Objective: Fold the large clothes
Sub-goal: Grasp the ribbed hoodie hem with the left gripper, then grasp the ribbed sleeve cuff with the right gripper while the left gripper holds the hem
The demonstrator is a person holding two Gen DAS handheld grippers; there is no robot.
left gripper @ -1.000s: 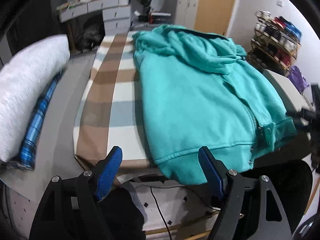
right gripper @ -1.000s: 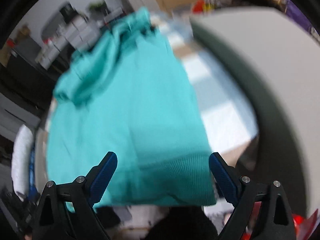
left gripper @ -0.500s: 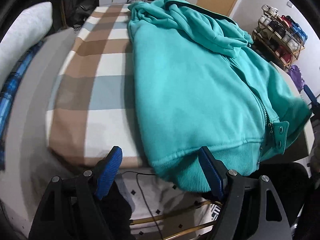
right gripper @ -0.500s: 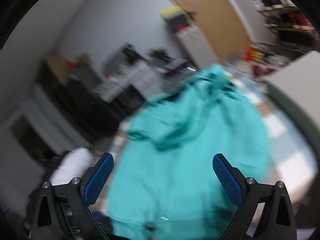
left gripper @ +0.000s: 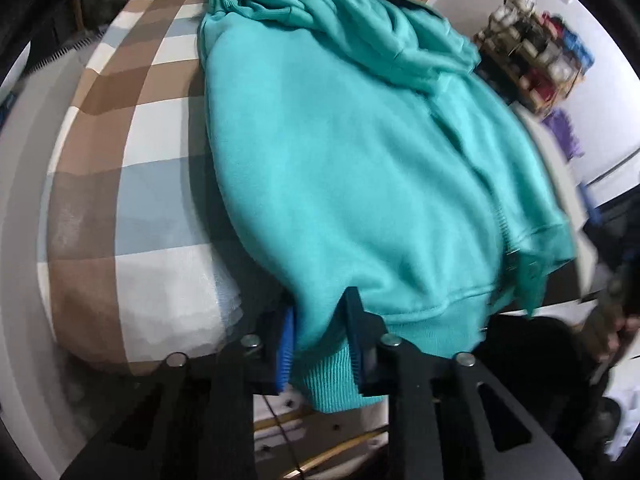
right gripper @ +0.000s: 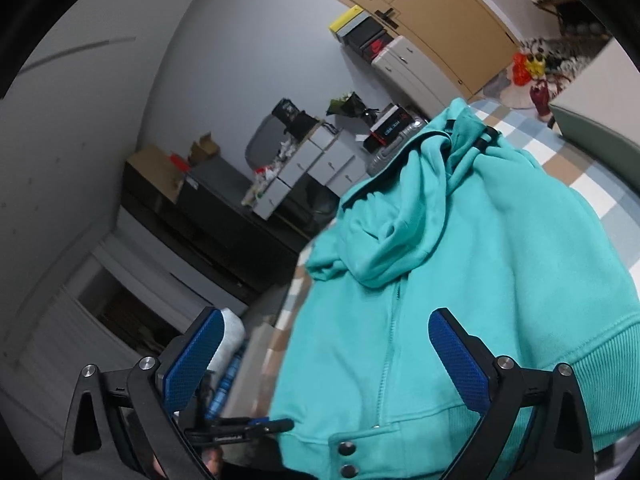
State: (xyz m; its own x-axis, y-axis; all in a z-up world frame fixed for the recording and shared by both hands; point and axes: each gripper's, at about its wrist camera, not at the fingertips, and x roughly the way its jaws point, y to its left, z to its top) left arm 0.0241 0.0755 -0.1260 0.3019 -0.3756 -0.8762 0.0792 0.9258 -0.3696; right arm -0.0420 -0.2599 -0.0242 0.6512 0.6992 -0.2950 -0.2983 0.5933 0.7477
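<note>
Left wrist view: a teal zip-up hoodie (left gripper: 360,168) lay spread across a checked bedcover (left gripper: 132,184), its ribbed hem hanging over the near edge of the bed.
Hoodie, far end: the hood (left gripper: 384,32) was bunched in folds toward the head of the bed.
Hoodie, near end: the zipper (right gripper: 394,344) ran down the front to a snap tab with two metal studs (right gripper: 347,458) at the hem.
Left gripper (left gripper: 320,344): its jaws had just been closing and were clamped on the ribbed hem (left gripper: 328,376) at the hoodie's near corner, the cloth pinched between the blue pads (left gripper: 286,344).
Right gripper (right gripper: 332,364): its jaws had just been opening and stood spread wide, nothing between them, raised above the hoodie's zipper side and aimed across the room.
Right wrist view, lower left: the left gripper's tip (right gripper: 276,425) showed at the hem beside the snap tab.
Bedside: a white pillow (right gripper: 230,340) lay past the bed's edge.
Background: grey drawer units (right gripper: 320,160) stood by the wall, a wooden door (right gripper: 432,12) beyond them, and a cluttered shelf rack (left gripper: 536,56) stood to the bed's right.
</note>
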